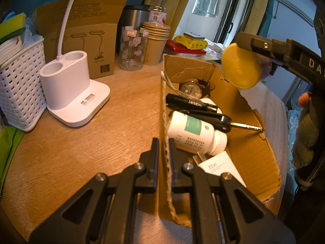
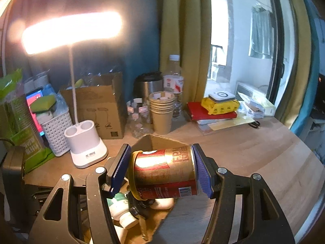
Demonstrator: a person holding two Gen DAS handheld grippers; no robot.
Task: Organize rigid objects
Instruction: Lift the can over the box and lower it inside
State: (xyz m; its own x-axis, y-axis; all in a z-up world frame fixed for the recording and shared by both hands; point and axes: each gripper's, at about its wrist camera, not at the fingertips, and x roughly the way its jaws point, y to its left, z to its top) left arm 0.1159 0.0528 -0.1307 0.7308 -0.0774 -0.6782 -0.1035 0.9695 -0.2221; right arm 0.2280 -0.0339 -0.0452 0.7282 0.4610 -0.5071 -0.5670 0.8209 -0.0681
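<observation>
Sideways, can (image 2: pixel 165 173) in right claw (image 2: pixel 162 170)

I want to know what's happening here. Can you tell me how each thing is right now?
Left tool: shut on the cardboard box wall.
Right tool: shut on the red can, held sideways.
Red can: yellow lid on.
Cardboard box: open.
White bottle: lying down, capped.
Desk lamp: on.
</observation>
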